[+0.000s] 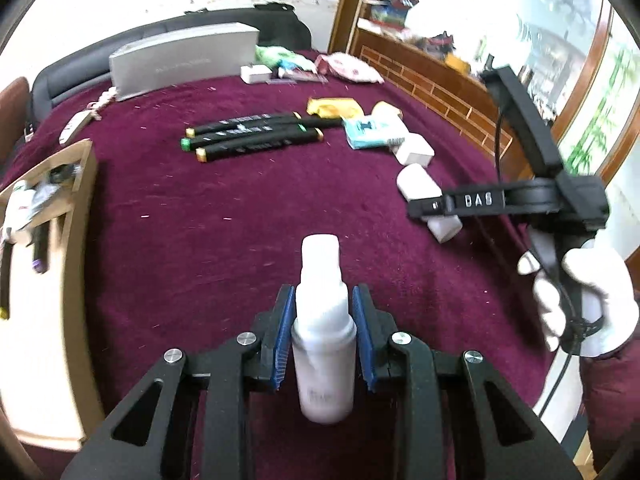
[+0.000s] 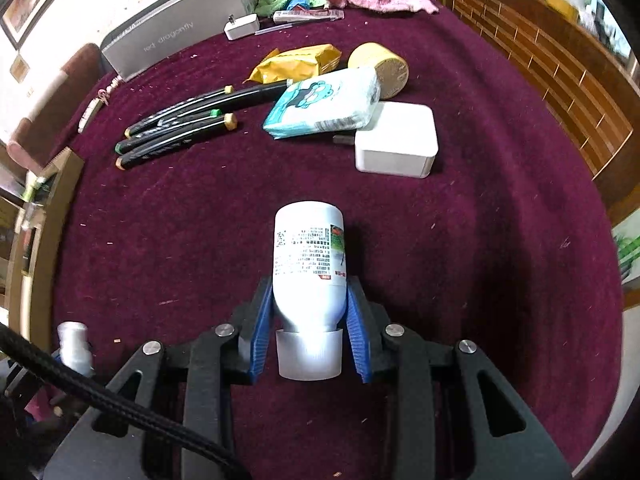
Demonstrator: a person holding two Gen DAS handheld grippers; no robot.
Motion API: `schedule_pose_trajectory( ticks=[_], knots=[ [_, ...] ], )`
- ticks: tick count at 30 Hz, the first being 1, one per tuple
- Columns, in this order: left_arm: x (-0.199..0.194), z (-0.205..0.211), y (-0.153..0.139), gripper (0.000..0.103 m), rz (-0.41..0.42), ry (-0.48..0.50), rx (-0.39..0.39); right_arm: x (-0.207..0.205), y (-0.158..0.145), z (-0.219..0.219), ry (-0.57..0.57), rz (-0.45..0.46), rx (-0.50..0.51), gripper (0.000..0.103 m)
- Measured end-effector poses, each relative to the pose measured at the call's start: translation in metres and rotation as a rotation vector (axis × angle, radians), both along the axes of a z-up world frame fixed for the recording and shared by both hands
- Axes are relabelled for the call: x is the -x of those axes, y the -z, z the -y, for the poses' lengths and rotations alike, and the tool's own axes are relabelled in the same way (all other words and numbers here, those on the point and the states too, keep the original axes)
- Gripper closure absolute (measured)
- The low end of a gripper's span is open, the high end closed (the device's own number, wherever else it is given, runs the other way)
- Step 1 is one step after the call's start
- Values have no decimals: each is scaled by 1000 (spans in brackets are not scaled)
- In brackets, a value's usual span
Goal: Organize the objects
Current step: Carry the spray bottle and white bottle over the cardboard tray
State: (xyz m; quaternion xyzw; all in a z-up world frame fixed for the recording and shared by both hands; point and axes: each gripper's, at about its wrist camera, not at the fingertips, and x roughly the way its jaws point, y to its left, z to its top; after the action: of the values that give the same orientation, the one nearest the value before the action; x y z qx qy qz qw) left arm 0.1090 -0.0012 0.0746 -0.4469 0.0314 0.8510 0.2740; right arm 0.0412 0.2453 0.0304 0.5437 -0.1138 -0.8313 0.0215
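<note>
Spray bottle [image 1: 323, 332], white and capped, sits clamped between the blue pads of the left gripper [image 1: 323, 300] — cap pointing away, above the maroon tablecloth [image 1: 200, 220]. Right gripper [image 2: 309, 320] pinches a white labelled bottle [image 2: 309, 264] at its neck, base pointing away. Three black markers [image 2: 176, 128] lie side by side beyond, near a tissue pack [image 2: 324, 104] — a white charger [image 2: 396, 140] touches it.
</note>
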Motion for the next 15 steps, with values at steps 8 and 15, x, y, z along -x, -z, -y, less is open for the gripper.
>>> schedule_pose_trajectory(
  ticks=[8,15],
  knots=[
    [4,73,-18,78,-11,-112,-131,-9,-22,39,-84,-10,44,71],
    [-1,141,-36,78,-73,-213,-197,-9,-52,100,-211,-71,121,71]
  ],
)
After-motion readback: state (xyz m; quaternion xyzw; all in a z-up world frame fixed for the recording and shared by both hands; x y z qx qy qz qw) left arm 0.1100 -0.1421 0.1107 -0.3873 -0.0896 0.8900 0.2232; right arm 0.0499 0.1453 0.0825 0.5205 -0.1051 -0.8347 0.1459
